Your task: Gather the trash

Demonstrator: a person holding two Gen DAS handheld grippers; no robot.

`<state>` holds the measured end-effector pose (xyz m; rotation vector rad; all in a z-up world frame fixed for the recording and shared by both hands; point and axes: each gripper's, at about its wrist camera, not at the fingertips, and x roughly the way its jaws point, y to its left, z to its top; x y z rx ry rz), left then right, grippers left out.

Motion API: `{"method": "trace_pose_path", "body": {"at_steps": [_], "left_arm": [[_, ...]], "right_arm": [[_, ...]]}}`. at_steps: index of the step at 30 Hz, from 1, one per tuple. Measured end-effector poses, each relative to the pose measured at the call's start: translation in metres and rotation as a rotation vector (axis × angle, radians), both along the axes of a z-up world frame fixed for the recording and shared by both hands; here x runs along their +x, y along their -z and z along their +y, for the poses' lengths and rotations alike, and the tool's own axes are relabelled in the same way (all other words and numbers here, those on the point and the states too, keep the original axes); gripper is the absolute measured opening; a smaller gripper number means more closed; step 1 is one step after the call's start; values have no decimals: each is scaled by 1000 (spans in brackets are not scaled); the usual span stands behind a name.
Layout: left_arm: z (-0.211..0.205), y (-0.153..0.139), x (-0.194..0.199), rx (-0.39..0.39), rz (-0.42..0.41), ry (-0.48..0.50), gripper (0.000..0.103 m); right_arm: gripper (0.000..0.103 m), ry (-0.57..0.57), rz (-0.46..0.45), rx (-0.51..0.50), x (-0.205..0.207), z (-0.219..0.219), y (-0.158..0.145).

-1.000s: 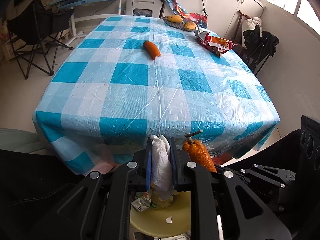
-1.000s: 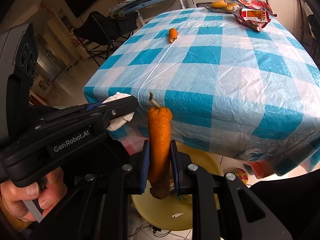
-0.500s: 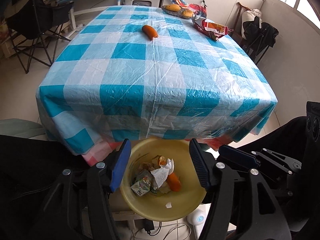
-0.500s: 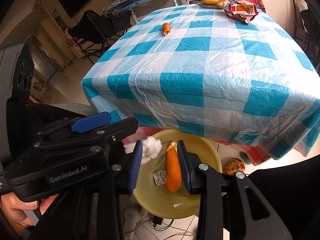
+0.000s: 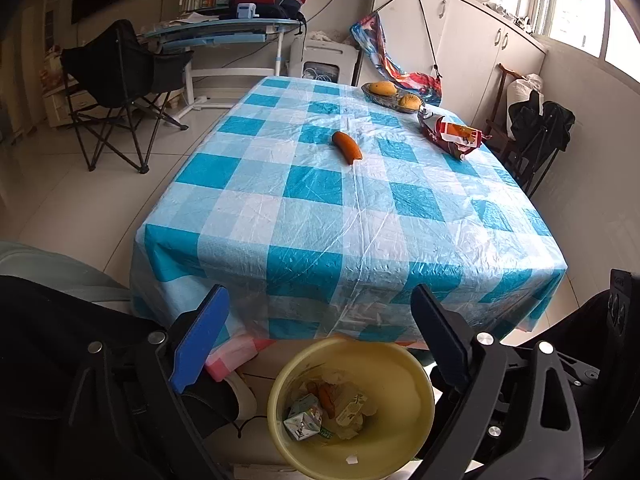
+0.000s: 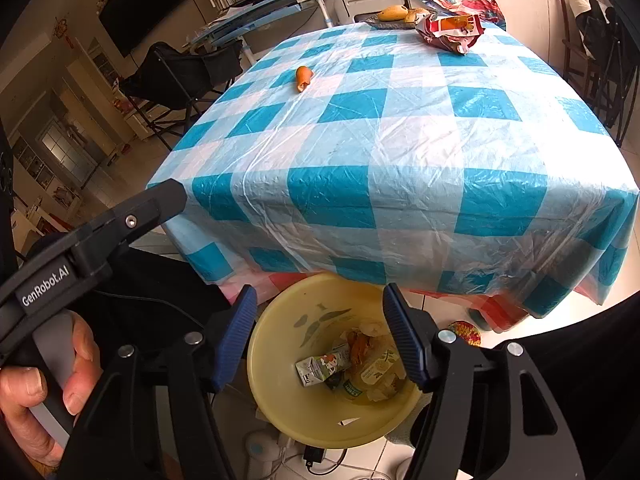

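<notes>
Hovering low in the frame, the left gripper stands wide with nothing between its pads, its jaws having just been opening over the yellow bin at bottom centre. An orange peel and cartons lie inside the bin, below and between the fingers. In the right wrist view the right gripper also gapes empty, jaws just opened, framing the same bin from above. Another orange piece lies on the checked tablecloth, upper centre, well apart from both grippers.
</notes>
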<state>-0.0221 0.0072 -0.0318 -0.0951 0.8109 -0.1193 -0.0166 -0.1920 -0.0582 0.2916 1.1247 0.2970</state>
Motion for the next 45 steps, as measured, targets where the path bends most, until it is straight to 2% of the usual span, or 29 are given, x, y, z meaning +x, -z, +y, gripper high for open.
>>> {"method": "trace_pose_path", "body": {"at_steps": [10, 45], "left_arm": [[1, -3, -1, 2, -25, -7, 96], [-2, 4, 1, 11, -6, -3, 96]], "right_arm": [[68, -16, 17, -39, 2, 4, 7], [74, -41, 46, -88, 4, 12, 16]]}}
